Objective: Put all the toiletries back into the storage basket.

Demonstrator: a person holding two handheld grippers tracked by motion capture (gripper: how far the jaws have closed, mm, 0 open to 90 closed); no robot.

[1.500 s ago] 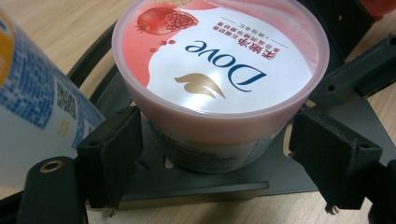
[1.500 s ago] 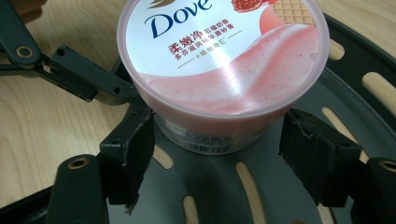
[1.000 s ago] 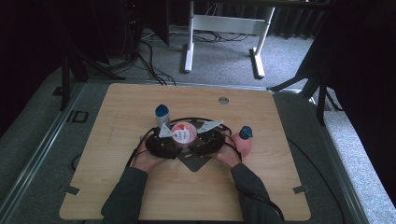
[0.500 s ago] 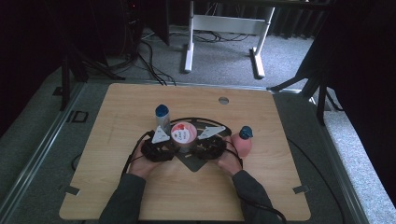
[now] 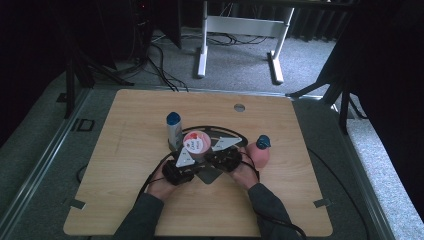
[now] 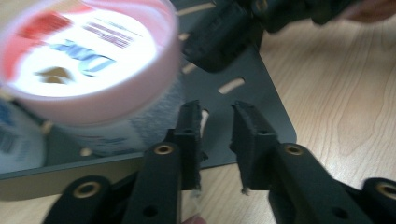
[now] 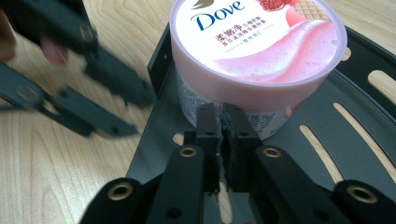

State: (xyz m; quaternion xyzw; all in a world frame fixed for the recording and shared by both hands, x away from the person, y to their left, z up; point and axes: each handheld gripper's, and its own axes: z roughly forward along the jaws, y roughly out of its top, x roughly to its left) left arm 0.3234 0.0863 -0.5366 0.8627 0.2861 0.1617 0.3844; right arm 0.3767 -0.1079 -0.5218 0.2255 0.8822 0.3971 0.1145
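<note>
On the black slotted tray [image 5: 227,136], both grippers flank the Dove tub [image 5: 196,142]: left gripper [image 6: 217,122] at seven o'clock, jaws just narrowing, empty; right gripper [image 7: 222,128] at four o'clock, clenched empty.

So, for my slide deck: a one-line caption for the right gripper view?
Closed right claw at a pink-lidded Dove tub standing on a dark slotted plate.

A round pink-lidded plastic tub [image 5: 196,143] stands on a flat dark slotted metal plate [image 5: 207,176] near the middle of the light wooden table [image 5: 125,160]. A blue-capped white bottle [image 5: 174,131] stands just left of the tub. A blue-capped pink bottle [image 5: 260,151] stands right of the plate, near the table's right side.
</note>
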